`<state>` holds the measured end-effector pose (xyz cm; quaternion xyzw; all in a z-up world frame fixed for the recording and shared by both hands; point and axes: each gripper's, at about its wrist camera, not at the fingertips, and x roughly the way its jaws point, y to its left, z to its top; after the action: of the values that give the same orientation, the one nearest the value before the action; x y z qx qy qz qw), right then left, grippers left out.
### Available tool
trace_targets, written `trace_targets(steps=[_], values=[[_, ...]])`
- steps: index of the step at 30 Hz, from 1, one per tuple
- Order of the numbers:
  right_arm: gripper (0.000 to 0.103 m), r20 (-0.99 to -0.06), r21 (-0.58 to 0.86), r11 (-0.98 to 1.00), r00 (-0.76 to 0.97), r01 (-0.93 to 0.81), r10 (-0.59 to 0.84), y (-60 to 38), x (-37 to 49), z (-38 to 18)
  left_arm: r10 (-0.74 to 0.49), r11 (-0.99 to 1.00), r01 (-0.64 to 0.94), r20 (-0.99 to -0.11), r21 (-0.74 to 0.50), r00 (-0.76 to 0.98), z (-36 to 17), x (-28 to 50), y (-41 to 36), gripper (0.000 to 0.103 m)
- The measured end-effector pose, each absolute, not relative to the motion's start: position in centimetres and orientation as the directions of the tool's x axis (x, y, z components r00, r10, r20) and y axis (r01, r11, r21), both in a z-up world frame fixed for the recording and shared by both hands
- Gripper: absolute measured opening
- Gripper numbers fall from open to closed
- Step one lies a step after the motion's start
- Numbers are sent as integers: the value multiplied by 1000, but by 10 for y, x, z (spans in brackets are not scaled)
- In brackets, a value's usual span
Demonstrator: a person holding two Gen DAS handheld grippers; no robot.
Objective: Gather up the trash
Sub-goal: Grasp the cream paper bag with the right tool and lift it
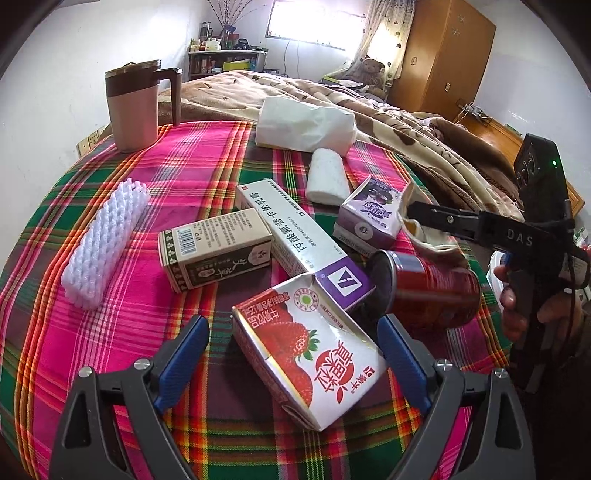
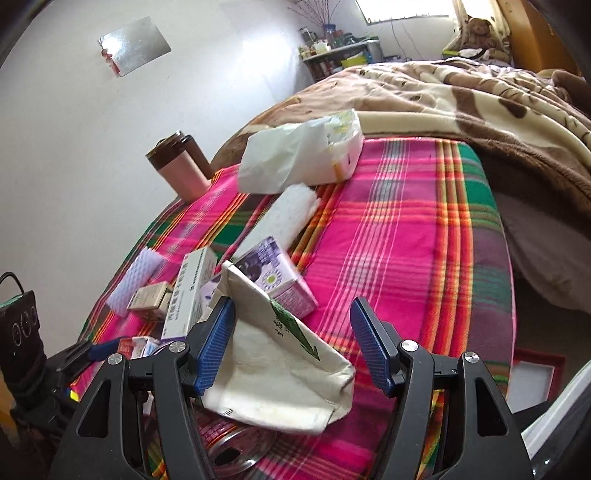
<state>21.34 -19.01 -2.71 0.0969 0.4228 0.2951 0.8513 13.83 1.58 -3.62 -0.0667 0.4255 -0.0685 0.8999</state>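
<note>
On the plaid-covered table, nearest of all, the left gripper stands spread wide around a strawberry milk carton lying flat — neither pad touching it. Just beyond, the right gripper is also spread, its left pad against a crumpled white paper cup above a red can. Farther back lie a long medicine box, a purple carton and — near the wall — a lidded mug.

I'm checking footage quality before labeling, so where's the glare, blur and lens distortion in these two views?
Left wrist view: window blown out white; strawberry carton sharp; fisheye bends the plaid tablecloth edges. Right wrist view: window overexposed; wall mirror glares; purple carton and white brush look smeared.
</note>
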Motion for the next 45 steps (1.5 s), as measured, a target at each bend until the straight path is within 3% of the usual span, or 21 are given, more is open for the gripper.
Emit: trace_targets(steps=[5, 9, 18, 29, 43, 45], values=[[65, -679, 400, 812, 457, -426, 574, -189, 202, -30, -181, 981, 62, -757, -183, 628, -37, 135, 21, 94], [45, -698, 375, 829, 461, -416, 548, -190, 197, -32, -168, 983, 46, -766, -178, 621, -40, 133, 26, 94], [21, -702, 378, 829, 456, -411, 546, -193, 184, -32, -142, 984, 4, -774, -177, 617, -43, 127, 39, 94], [13, -682, 310, 892, 578, -327, 449, -208, 158, -21, -99, 985, -52, -789, -164, 606, -50, 126, 47, 94], [12, -682, 213, 952, 665, -218, 305, -218, 143, -19, -71, 987, -70, -788, -143, 612, -49, 138, 43, 93], [12, -682, 204, 954, 668, -218, 298, -218, 139, -19, -64, 987, -76, -792, -139, 608, -51, 139, 44, 86]])
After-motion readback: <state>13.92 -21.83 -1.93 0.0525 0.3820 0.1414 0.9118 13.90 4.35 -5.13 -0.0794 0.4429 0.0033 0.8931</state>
